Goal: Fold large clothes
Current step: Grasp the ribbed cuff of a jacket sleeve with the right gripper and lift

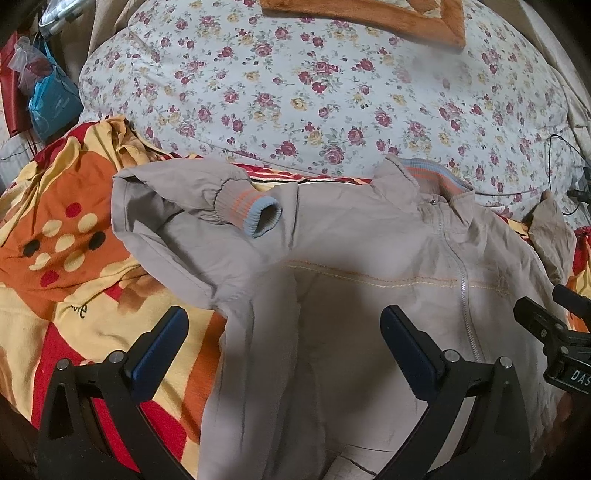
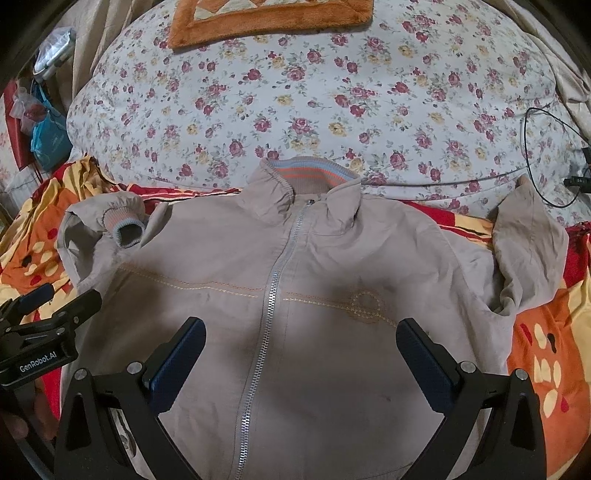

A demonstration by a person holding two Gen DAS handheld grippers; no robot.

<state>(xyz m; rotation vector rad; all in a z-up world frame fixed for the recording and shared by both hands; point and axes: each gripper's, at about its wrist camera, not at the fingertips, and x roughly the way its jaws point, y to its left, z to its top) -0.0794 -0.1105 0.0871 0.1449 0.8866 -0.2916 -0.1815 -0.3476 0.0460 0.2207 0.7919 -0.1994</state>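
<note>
A beige zip-up jacket (image 2: pixel 332 258) lies front up on the bed, zipper closed, striped knit collar (image 2: pixel 314 173) at the far end. Its left sleeve is folded in, with the striped cuff (image 1: pixel 258 214) lying on the shoulder; the cuff also shows in the right wrist view (image 2: pixel 127 230). The right sleeve (image 2: pixel 528 251) is bent at the side. My left gripper (image 1: pixel 284 339) is open above the jacket's left half. My right gripper (image 2: pixel 301 350) is open above the chest, holding nothing. Each gripper shows in the other's view, the right one (image 1: pixel 554 328) and the left one (image 2: pixel 48 317).
An orange, red and yellow blanket (image 1: pixel 74 258) lies under the jacket. A floral quilt (image 2: pixel 314 103) covers the far bed, with an orange rug (image 2: pixel 269 18) on it. A black cable (image 2: pixel 546 147) lies at the right. Bags (image 1: pixel 48 96) hang at the far left.
</note>
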